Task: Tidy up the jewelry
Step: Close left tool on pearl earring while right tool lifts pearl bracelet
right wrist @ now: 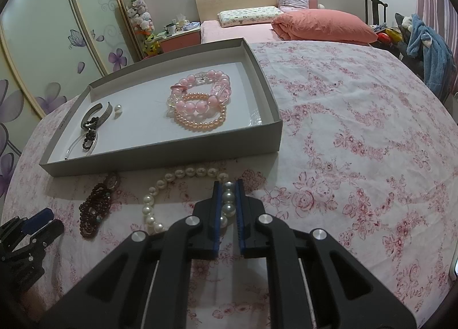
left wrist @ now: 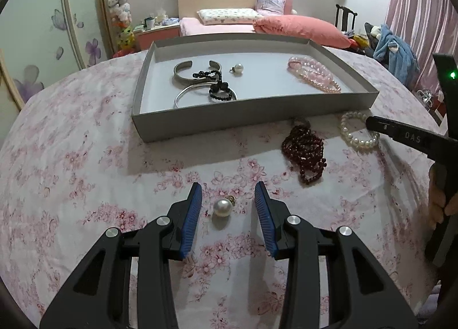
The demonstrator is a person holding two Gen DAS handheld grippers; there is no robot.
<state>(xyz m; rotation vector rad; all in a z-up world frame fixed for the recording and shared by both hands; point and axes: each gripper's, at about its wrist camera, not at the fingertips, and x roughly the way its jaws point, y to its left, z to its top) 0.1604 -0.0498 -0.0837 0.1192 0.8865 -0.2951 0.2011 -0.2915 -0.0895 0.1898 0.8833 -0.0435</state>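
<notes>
A grey tray [left wrist: 252,111] on the floral cloth holds silver bangles [left wrist: 189,74], black beads [left wrist: 219,90], a small pearl earring [left wrist: 238,68] and pink bracelets [left wrist: 315,77]. My left gripper [left wrist: 228,190] is open, its jaws on either side of a loose pearl earring [left wrist: 222,207] on the cloth. My right gripper [right wrist: 228,185] is shut on the white pearl bracelet [right wrist: 183,174], which lies on the cloth just in front of the tray [right wrist: 171,154]. A dark red bead bracelet [left wrist: 304,154] lies between the grippers; it also shows in the right wrist view [right wrist: 96,206].
The floral cloth [right wrist: 357,143] stretches wide to the right of the tray. A bed with a pink quilt [left wrist: 300,29] stands behind, a wardrobe [right wrist: 43,42] at left, and a chair with blue clothing [right wrist: 429,42] at right.
</notes>
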